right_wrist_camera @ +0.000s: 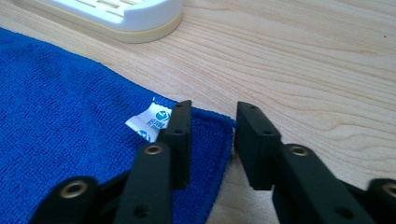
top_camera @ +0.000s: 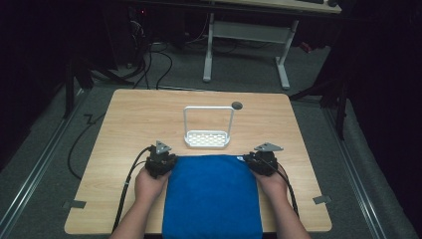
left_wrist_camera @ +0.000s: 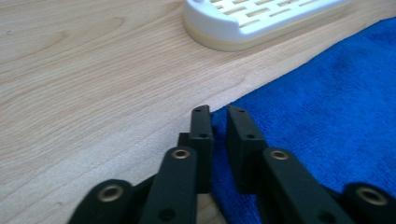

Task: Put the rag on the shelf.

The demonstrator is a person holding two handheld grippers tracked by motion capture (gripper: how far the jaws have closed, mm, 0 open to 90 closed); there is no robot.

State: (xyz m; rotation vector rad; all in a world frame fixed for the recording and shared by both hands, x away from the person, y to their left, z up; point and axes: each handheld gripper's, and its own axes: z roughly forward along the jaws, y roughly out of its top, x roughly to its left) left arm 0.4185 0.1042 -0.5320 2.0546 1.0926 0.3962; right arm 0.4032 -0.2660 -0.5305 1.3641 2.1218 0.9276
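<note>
Basically the blue microfibre towel point(top_camera: 211, 196) lies flat just nearside of the white slotted plastic rack point(top_camera: 207, 139), long axis running toward the person. Left gripper point(left_wrist_camera: 218, 114) straddles its far-left corner, jaws narrowly parted; right gripper point(right_wrist_camera: 211, 117) straddles far-right corner, jaws wider, not clamped.

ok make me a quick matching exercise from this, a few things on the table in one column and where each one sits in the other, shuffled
Things:
1. blue towel
2. white rack
3. left gripper
4. right gripper

Places:
A. at the towel's far right corner, by the white tag
B. middle of the table, beyond the towel
C. at the towel's far left corner
D. spread at the near edge, between the hands

Pairs: 1-D, 2-B, 3-C, 4-A
</note>
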